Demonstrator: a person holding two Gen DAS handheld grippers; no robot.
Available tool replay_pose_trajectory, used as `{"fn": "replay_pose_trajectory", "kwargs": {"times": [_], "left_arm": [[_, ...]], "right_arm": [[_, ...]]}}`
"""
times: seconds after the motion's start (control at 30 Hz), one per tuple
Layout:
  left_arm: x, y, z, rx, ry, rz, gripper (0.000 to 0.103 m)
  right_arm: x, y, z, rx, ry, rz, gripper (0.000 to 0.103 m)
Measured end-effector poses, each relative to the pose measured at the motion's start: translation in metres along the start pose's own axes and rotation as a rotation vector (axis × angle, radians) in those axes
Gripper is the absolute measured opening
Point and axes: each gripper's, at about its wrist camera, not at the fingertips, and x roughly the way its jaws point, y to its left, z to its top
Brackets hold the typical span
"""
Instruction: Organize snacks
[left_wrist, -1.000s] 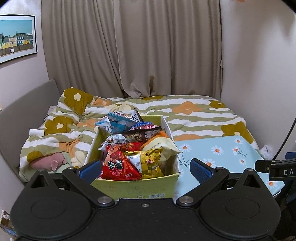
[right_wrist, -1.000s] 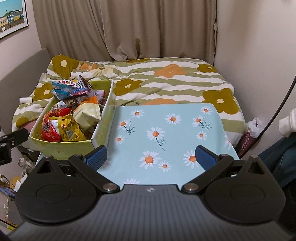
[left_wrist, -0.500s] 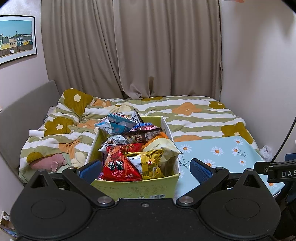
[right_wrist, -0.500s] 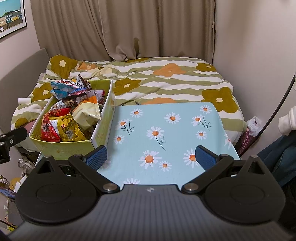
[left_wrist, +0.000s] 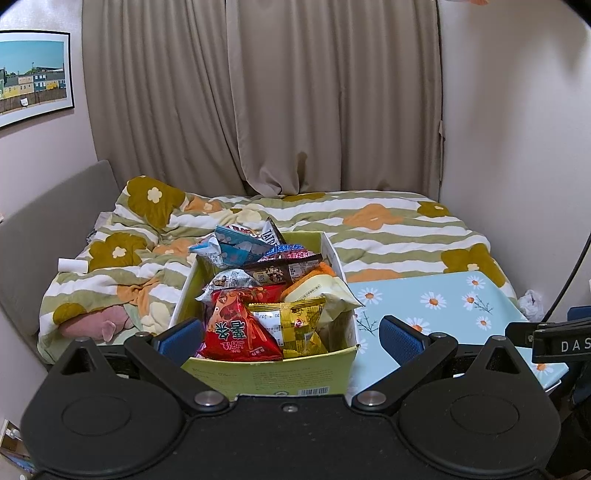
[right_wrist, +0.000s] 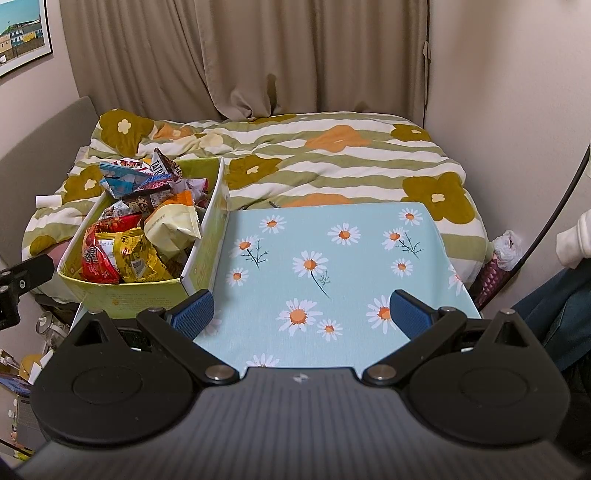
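A yellow-green cardboard box (left_wrist: 266, 373) stands at the left end of a light-blue daisy-print table (left_wrist: 443, 306), filled with several snack packets. A red packet (left_wrist: 236, 328), a yellow packet (left_wrist: 295, 325) and a pale cream bag (left_wrist: 325, 295) lie at its near end; blue and brown packets lie farther back. My left gripper (left_wrist: 291, 334) is open and empty, just in front of the box's near wall. My right gripper (right_wrist: 301, 312) is open and empty above the table's (right_wrist: 332, 258) near edge, right of the box (right_wrist: 140, 291).
A bed with a green-striped floral duvet (right_wrist: 332, 158) lies behind the table. A pink plush (left_wrist: 99, 321) and a white roll (left_wrist: 72, 264) lie on its left side. Curtains and walls close the back and right. Clutter sits on the floor at left (right_wrist: 48, 325).
Both grippers have risen and drawn back very slightly. Both stay open and nothing on the table has moved.
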Motion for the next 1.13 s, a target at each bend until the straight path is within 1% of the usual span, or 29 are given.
{"fn": "replay_pose_trajectory", "kwargs": {"times": [0.47, 0.6, 0.73, 1.13], "left_arm": [[-0.001, 0.0015, -0.0013, 0.0, 0.003, 0.007, 0.103], [-0.0055, 0.0045, -0.0009, -0.03, -0.023, 0.008, 0.103], [-0.006, 0.0025, 0.0017, -0.019, -0.03, 0.028, 0.103], [-0.0048, 0.0018, 0.0026, -0.037, -0.033, 0.017, 0.103]], "right_arm": [[-0.0001, -0.0002, -0.0002, 0.004, 0.001, -0.001, 0.103], [-0.0001, -0.0005, -0.0012, 0.004, 0.0, -0.001, 0.103], [0.0007, -0.0008, -0.0031, 0.012, -0.003, -0.001, 0.103], [0.0011, -0.003, -0.005, 0.016, -0.005, -0.002, 0.103]]}}
